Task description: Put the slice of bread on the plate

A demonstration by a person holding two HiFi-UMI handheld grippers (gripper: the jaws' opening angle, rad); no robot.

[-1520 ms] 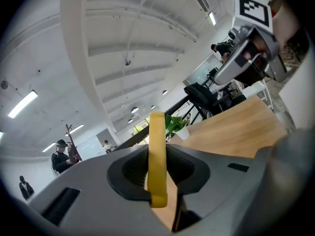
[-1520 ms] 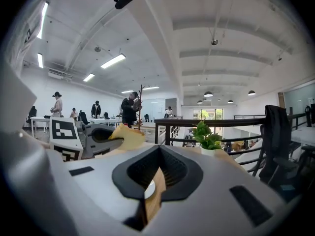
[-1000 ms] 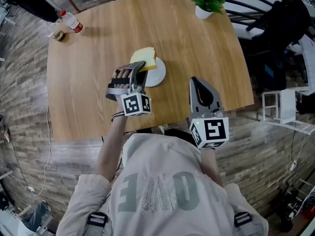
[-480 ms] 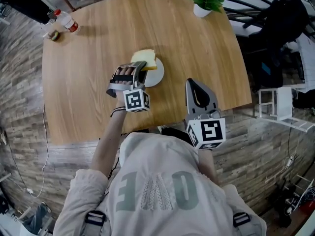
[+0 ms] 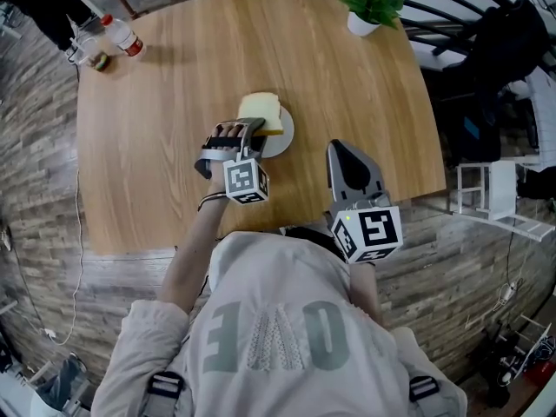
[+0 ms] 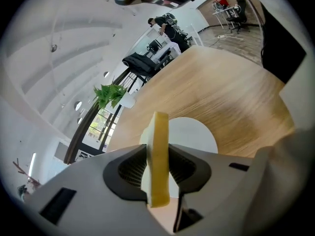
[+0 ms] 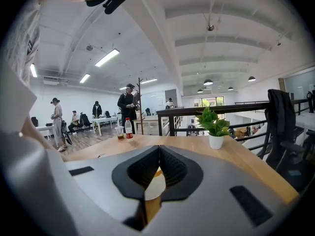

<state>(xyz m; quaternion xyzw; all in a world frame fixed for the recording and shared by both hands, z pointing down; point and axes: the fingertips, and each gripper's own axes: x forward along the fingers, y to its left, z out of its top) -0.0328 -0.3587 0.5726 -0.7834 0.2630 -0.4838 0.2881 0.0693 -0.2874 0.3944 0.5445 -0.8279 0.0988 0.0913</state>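
Bread first: the slice of bread [image 6: 158,132] stands edge-on between the jaws of my left gripper [image 5: 252,127], crust toward the camera. The ribbed pads lie against both of its faces, and the jaws are opening at this moment. The far end of the slice reaches out over the white plate [image 5: 282,134]. From the head view it covers the plate's far-left part and runs a little past the rim. I cannot tell whether its underside touches the plate.

My right gripper [image 7: 158,149] hangs off to the right, above the near edge of the table [image 5: 174,102] and well apart from the plate. Its jaws are pressed together at the tips with nothing between them. Only a narrow slit lower down shows a sliver of the plate and the wood beyond. Each gripper carries its marker cube [image 5: 246,181] at the end nearest my body.

The table is round-cornered, of pale wood, and bare around the plate. At its far right edge stands a small potted plant [image 5: 369,3] in a white pot. At the far left corner stands a plastic bottle [image 5: 122,35] with a red cap and label, with a cup [image 7: 119,132] just beside it. Behind the table runs a dark railing [image 7: 216,109]. Past it, several people [image 7: 129,102] stand or sit in a long white room.
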